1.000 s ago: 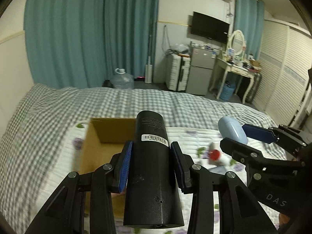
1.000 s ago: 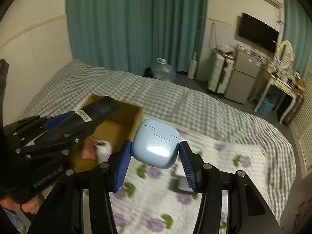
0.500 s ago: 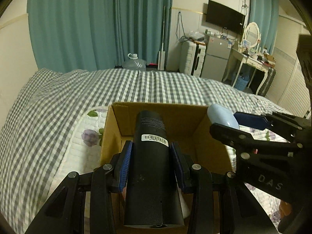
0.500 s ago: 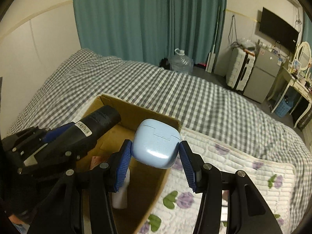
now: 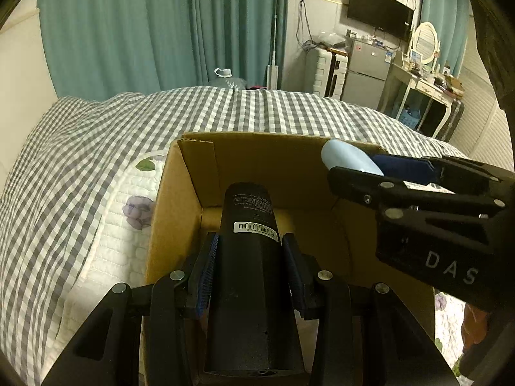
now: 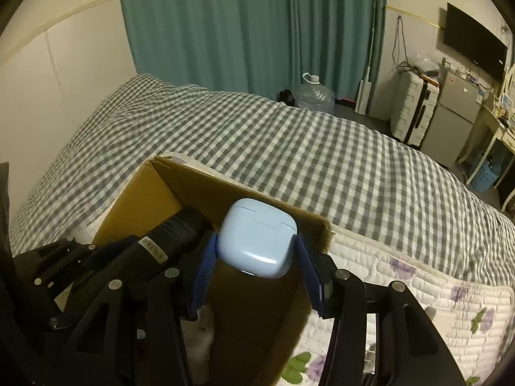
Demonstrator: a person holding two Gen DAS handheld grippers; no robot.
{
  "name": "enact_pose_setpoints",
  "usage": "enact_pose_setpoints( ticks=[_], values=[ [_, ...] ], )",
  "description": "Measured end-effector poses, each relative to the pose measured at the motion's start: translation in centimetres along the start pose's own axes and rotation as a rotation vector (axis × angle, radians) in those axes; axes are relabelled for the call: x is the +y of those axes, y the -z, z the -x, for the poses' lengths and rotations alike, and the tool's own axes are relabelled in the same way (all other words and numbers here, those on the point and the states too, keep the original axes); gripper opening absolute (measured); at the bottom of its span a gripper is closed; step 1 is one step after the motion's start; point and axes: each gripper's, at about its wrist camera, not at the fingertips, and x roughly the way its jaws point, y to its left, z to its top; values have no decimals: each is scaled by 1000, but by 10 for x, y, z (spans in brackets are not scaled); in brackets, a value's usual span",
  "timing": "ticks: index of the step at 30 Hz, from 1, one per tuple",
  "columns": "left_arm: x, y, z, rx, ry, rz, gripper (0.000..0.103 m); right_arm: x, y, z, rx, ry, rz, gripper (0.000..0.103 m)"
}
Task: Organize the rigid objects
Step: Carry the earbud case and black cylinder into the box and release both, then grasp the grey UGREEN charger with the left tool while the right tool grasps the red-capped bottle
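Observation:
My left gripper (image 5: 251,270) is shut on a black cylinder (image 5: 252,257) with a white barcode label, held over the open cardboard box (image 5: 257,154) on the bed. My right gripper (image 6: 257,263) is shut on a light blue earbud case (image 6: 257,238), held over the box's right side (image 6: 322,225). The case (image 5: 349,159) and the right gripper (image 5: 402,177) also show in the left wrist view at the right. The black cylinder (image 6: 173,234) and the left gripper (image 6: 96,257) show at the left of the right wrist view. A white object (image 6: 202,331) lies in the box, mostly hidden.
The box sits on a white quilted mat with purple flowers (image 6: 418,276) over a grey checked bedspread (image 5: 80,167). Teal curtains (image 6: 251,25), a water jug (image 6: 313,93), a white suitcase (image 6: 413,109) and a small fridge (image 5: 370,67) stand beyond the bed.
Both grippers have moved forward and left from over the flowered mat to over the cardboard box, each still holding its object. The box now fills the lower middle of both views.

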Motion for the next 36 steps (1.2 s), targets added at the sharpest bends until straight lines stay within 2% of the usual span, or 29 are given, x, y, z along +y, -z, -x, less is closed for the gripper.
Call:
enact_pose_setpoints(
  ticks=[5,8,10,13,18,23,26,31,36],
  values=[
    [1,-1,1,-5,-4,7,43,-2,1,1,-18,-24,-21,50],
    [-4,-4,13,-28,-38,-11,62,-8,-1,17,-62,-32,-43,74],
    [-6,-5,23,-48,-54,-7,63,-15,-1,33,-93,-31,-61,75],
    [-13,-7,41,-60,-29,25,64,-32,0,61,-115,0,-81,78],
    [-45,-11,68,-90,-10,16,66,-75,15,117,-166,114,-121,93],
    [-86,-14,78,-100,51,-2,68,-125,45,161,-193,254,-149,97],
    [-119,-11,75,-93,62,-38,68,-155,66,171,-164,314,-167,97],
    [-173,1,52,-29,80,-74,68,-199,98,167,-101,335,-214,97],
    [-214,22,15,59,57,-85,68,-232,129,154,-62,325,-260,97]
  ],
)
